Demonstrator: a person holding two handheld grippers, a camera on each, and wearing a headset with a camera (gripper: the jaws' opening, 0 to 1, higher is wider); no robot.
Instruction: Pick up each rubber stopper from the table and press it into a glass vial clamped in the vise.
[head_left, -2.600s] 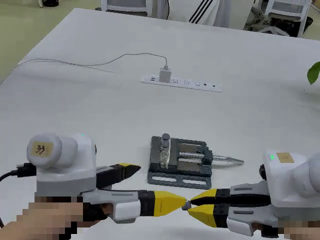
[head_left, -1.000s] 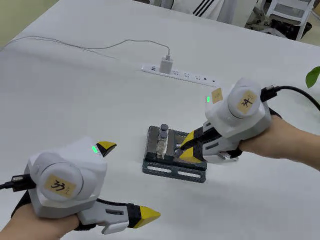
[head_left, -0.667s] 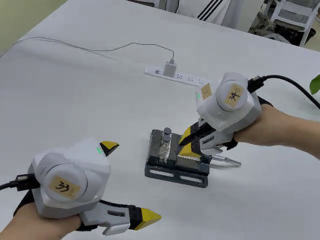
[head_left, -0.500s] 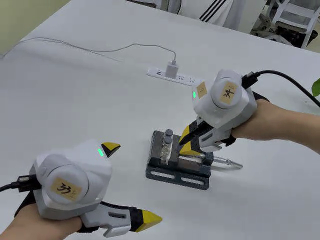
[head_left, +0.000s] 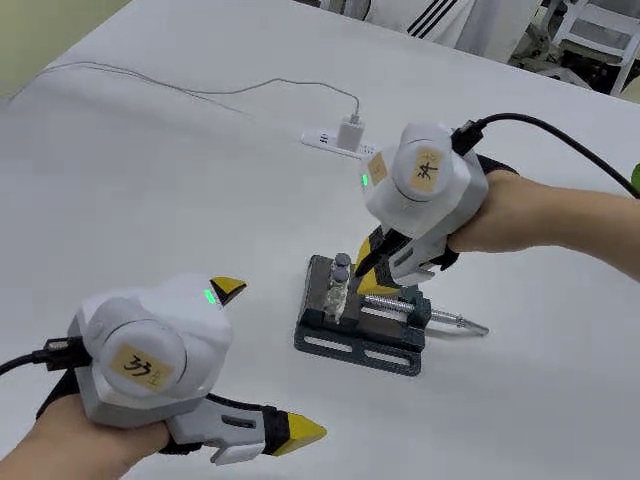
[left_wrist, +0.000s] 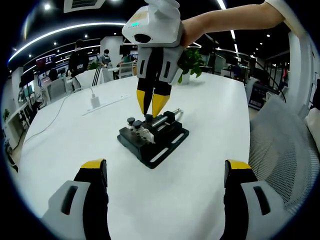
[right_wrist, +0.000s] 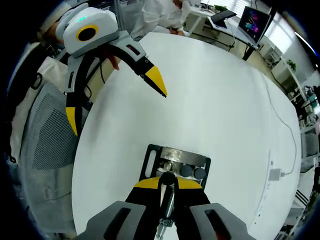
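Now | right gripper (head_left: 368, 274): you are pinching a dark rubber stopper (right_wrist: 167, 176) between nearly closed jaws, right at the glass vials (head_left: 336, 292) clamped in the vise (head_left: 360, 345) | left gripper (head_left: 265, 361): you are holding it spread wide and empty, well apart from the vise.

My left gripper (head_left: 265, 360) is near-left, low over the table (head_left: 150, 180), jaws wide apart, nothing btwn them. My right gripper (head_left: 362, 274) hangs at centre, arm in from the right, tips pointing down, jaws nearly together, just right of the vials (head_left: 336, 296) and above the vise (head_left: 350, 340). Can't tell from here what the tips pinch. Two vials stand upright at the vise's left end, a dark stopper (head_left: 342, 262) on each. Vise handle (head_left: 458, 321) sticks out right. Far side: power strip (head_left: 318, 137) w/ charger (head_left: 352, 132), cable (head_left: 200, 92) running off left.
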